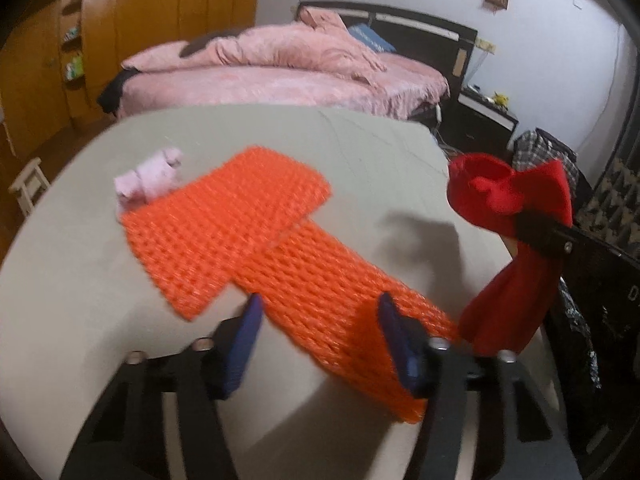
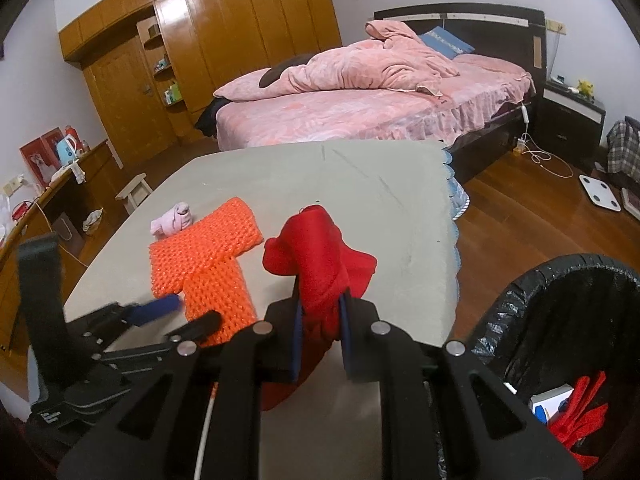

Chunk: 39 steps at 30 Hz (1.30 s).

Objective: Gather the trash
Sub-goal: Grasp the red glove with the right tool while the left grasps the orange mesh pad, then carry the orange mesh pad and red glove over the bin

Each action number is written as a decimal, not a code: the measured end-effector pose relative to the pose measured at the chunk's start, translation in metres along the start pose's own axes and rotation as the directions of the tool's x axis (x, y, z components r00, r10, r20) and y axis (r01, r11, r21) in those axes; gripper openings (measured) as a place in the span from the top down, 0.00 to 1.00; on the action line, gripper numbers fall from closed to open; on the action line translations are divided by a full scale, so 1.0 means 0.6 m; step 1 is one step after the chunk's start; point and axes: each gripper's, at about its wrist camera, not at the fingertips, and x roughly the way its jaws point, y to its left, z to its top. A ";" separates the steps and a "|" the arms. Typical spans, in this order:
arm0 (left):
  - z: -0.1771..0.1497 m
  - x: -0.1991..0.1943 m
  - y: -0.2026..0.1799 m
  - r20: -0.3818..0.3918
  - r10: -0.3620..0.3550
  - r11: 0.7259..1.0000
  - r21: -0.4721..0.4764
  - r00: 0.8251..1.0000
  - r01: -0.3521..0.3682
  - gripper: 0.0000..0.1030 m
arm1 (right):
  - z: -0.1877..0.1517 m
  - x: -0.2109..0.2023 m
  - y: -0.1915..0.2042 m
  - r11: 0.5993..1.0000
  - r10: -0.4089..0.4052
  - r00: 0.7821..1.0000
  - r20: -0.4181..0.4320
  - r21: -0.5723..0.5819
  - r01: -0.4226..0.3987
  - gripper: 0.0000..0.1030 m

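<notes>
My right gripper [image 2: 320, 312] is shut on a red cloth [image 2: 320, 256] and holds it above the grey table [image 2: 360, 184]; the cloth also shows at the right of the left wrist view [image 1: 512, 200]. Two orange foam nets [image 1: 240, 224] lie crossed on the table, seen too in the right wrist view [image 2: 204, 256]. My left gripper [image 1: 320, 320] is open, its blue fingers [image 1: 248, 332] straddling the near end of one net. A small crumpled pink piece [image 1: 152, 176] lies by the nets' far corner.
A bin with a black liner [image 2: 560, 320] stands right of the table, holding red cloth and a small box. A pink bed [image 2: 360, 100] is behind the table. A wooden wardrobe and a stool stand at left.
</notes>
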 end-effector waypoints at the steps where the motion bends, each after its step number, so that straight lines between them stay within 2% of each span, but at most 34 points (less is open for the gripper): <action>1: 0.000 0.004 -0.001 -0.011 -0.001 1.000 -0.002 1.000 0.001 0.48 | 0.000 0.000 0.000 1.000 0.001 1.000 -0.001 0.000 -0.001 0.86; 6: -0.002 0.011 -0.007 -0.026 -0.020 1.000 0.000 0.999 0.020 0.54 | -0.002 0.004 0.003 1.000 0.002 1.000 -0.009 -0.006 -0.002 0.86; 8: -0.001 0.010 -0.009 -0.025 -0.033 0.999 0.005 0.999 0.033 0.69 | -0.002 0.005 0.004 1.000 0.001 1.000 -0.009 -0.007 -0.001 0.86; 10: -0.002 0.010 -0.013 -0.023 -0.052 0.999 0.016 0.998 0.052 0.77 | -0.002 0.006 0.005 1.000 0.000 1.000 -0.012 -0.008 0.000 0.86; 13: -0.004 0.001 -0.018 -0.001 -0.058 0.998 0.032 0.998 0.058 0.81 | -0.002 0.007 0.007 1.000 -0.003 1.000 -0.015 -0.011 0.003 0.86; 18: -0.001 -0.023 -0.019 0.056 -0.065 0.997 0.032 0.996 0.063 0.82 | -0.003 0.005 0.008 1.000 -0.004 1.000 -0.012 -0.006 0.004 0.86; 27: 0.026 -0.085 -0.024 0.153 -0.034 0.998 0.066 0.988 0.024 0.82 | 0.008 -0.023 0.013 1.000 -0.006 1.000 0.019 -0.016 0.006 0.86; 39: 0.053 -0.150 -0.034 0.223 -0.034 0.997 0.070 0.974 0.019 0.82 | 0.026 -0.080 0.008 1.000 -0.005 0.998 0.064 -0.022 0.006 0.86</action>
